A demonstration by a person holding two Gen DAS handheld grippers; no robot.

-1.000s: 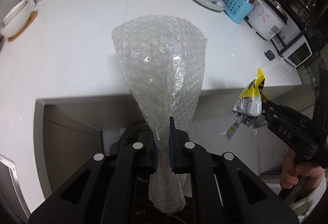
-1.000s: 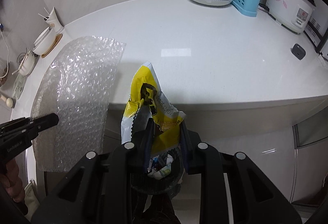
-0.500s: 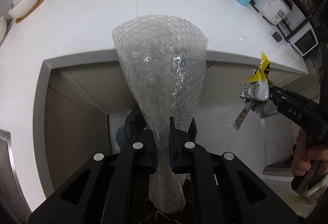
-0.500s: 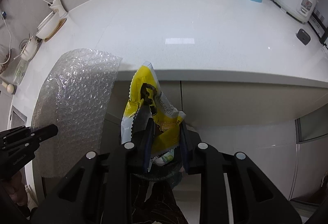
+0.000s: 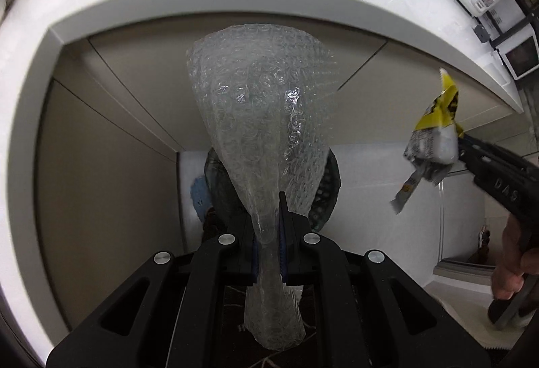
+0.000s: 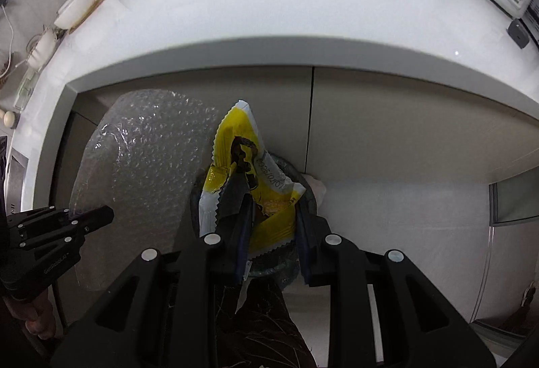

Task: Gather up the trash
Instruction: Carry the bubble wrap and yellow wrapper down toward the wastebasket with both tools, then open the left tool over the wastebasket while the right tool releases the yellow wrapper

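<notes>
Your left gripper [image 5: 269, 233] fingers pinch feather-light, springy bubble wrap [image 5: 262, 118]; right gripper [image 6: 273, 216] clamps the crinkly, slippery snack wrapper [image 6: 242, 165] mid-body.

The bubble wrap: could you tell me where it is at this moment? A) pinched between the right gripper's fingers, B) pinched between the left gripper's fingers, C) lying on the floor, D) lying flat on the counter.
B: the left gripper is shut on the neck of the bubble wrap, while the right gripper holds a yellow wrapper.
</notes>
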